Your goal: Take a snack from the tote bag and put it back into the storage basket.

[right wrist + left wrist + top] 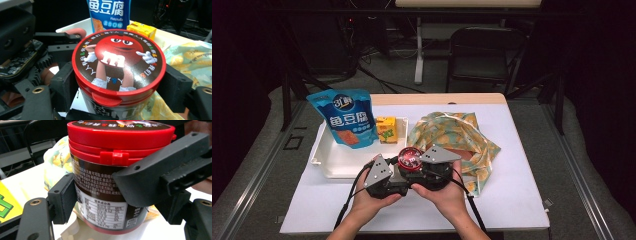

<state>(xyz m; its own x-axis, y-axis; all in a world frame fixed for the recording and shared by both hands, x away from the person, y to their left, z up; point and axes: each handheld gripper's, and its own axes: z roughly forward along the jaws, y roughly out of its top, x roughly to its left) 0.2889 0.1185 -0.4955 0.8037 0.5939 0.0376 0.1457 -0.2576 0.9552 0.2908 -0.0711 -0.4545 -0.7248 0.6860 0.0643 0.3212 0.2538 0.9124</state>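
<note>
We have one candy tub (410, 159) between our two grippers, held just above the near edge of the white tray (323, 160) and beside the cloth bag (462, 135). It is a short round tub with a red snap lid and a dark printed label.

The right gripper (120, 87) stands wide, with its jaws on opposite sides of the tub just under the lid, and the pads look to be pressing the wall, so we judge it is carrying the tub. The left gripper (107, 200) comes in from the other side. Its left jaw lies against the label, but we cannot tell whether its far jaw touches, because one jaw of the right gripper crosses in front of it.

We expect the tub to be stiff and not fragile, moderately heavy if full, and its glossy round wall may slip or turn between flat pads. The best hold is on the straight wall below the lid rim, so that the rim stops it from sliding down. The lid has a small tab at the front, and a squeeze on the lid itself might pop it.

Counting: one tub, one blue snack pouch (344, 117) standing in the tray, one small yellow box (385, 129) beside it, one tray, one cloth bag, two grippers.
</note>
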